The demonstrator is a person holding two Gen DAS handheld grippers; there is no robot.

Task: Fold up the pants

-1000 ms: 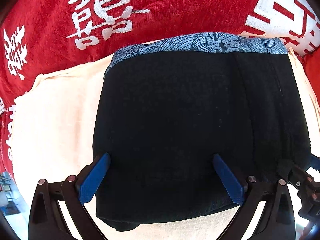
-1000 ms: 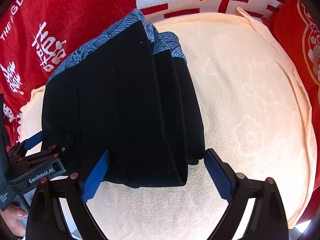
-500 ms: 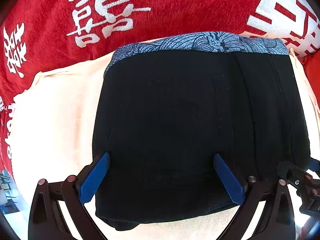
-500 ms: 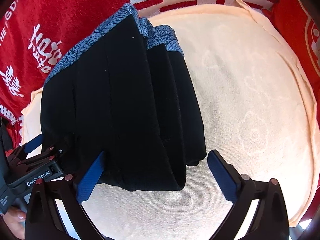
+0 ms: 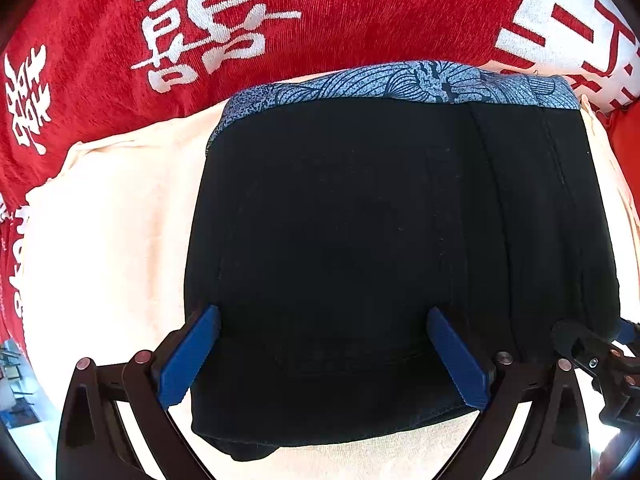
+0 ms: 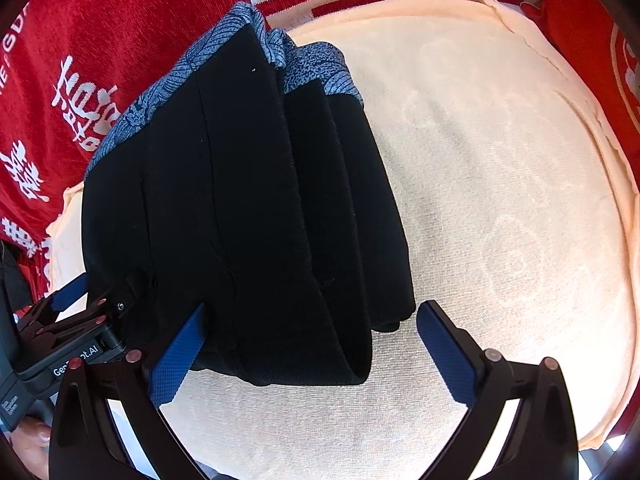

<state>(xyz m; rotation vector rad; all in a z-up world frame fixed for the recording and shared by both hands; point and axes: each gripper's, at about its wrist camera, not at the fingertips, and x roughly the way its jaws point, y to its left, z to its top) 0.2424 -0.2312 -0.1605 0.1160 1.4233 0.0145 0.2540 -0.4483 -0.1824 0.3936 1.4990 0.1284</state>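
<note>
My left gripper (image 5: 320, 344) stands wide apart over the near hem of the folded black pants (image 5: 392, 248), its blue pads (image 5: 188, 356) holding nothing, the cloth lying loose between them. My right gripper (image 6: 308, 352) is spread just as wide at the bundle's near right corner, one pad at the fold's edge, the other over the bare cream towel (image 6: 500, 208); it grips nothing either. The pants (image 6: 240, 208) lie stacked in several layers on that towel, patterned blue waistband (image 5: 400, 86) at the far end, with a red printed blanket (image 5: 320, 12) beyond. The fold looks nearly finished to me. To do this step well, I would lift both grippers straight up and clear without snagging the top layer, since the right-hand layers sit stepped and could slide if dragged.
</note>
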